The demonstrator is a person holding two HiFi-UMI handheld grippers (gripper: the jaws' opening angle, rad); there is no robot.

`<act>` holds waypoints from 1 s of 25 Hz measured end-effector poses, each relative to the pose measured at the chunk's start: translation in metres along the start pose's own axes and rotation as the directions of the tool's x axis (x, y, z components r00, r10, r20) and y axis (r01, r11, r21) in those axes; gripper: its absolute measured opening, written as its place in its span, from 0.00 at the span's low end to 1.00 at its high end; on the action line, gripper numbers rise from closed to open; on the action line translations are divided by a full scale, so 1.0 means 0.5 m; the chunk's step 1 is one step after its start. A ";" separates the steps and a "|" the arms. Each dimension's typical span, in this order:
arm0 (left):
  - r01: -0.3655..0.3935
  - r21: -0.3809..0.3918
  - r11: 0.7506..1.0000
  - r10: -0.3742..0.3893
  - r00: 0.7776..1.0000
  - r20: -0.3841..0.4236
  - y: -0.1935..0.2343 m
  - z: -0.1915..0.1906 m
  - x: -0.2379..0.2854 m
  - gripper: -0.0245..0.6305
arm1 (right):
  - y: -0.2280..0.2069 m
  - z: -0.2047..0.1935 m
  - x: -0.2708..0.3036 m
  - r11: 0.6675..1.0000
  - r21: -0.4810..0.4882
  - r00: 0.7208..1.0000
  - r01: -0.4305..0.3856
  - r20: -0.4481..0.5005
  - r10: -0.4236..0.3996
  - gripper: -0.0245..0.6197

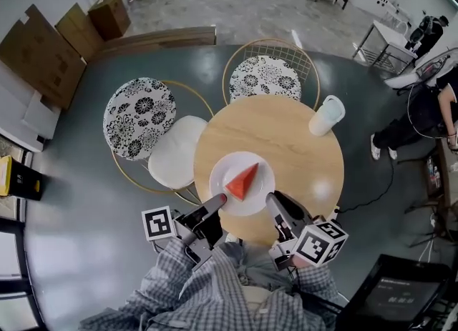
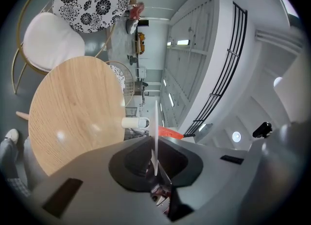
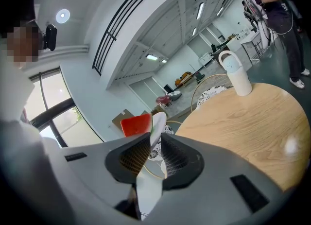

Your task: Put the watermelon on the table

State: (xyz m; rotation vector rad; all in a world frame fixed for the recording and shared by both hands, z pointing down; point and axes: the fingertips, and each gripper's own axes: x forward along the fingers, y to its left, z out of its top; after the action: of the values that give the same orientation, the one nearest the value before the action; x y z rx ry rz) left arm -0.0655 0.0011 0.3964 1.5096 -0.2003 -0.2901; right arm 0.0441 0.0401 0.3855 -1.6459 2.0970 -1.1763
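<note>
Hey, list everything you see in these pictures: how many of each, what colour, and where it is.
table: one, light wood, round, centre
plate: one, white, over the table's near side
watermelon slice: one, red, on the plate
jug: one, white, table's far right edge
chairs: two, gold wire frames, black-and-white patterned cushions, beyond the table
cardboard boxes: several, brown, far left by the wall
bystander: one, dark clothes, right edge
plaid sleeves: two, grey, bottom
left gripper: one, dark grey, shut on the plate's left rim
right gripper: one, dark grey, shut on the plate's right rim
</note>
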 end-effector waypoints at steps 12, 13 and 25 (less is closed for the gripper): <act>0.011 0.005 1.000 -0.011 1.000 0.028 -0.003 0.037 0.029 0.08 | -0.011 0.038 0.033 1.000 -0.004 1.000 0.004 -0.006 -0.004 0.15; 0.012 0.007 1.000 -0.012 0.999 0.030 -0.003 0.041 0.034 0.08 | -0.016 0.042 0.038 1.000 -0.005 1.000 0.002 -0.007 -0.002 0.15; 0.018 -0.007 1.000 -0.017 0.997 0.074 -0.005 0.110 0.093 0.08 | -0.045 0.108 0.110 1.000 -0.009 1.000 -0.023 -0.015 0.023 0.15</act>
State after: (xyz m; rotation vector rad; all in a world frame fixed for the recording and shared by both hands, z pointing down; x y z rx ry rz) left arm -0.0386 -0.0655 0.3946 1.4946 -0.2444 -0.3603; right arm 0.0744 -0.0340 0.3820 -1.6171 2.1275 -1.1768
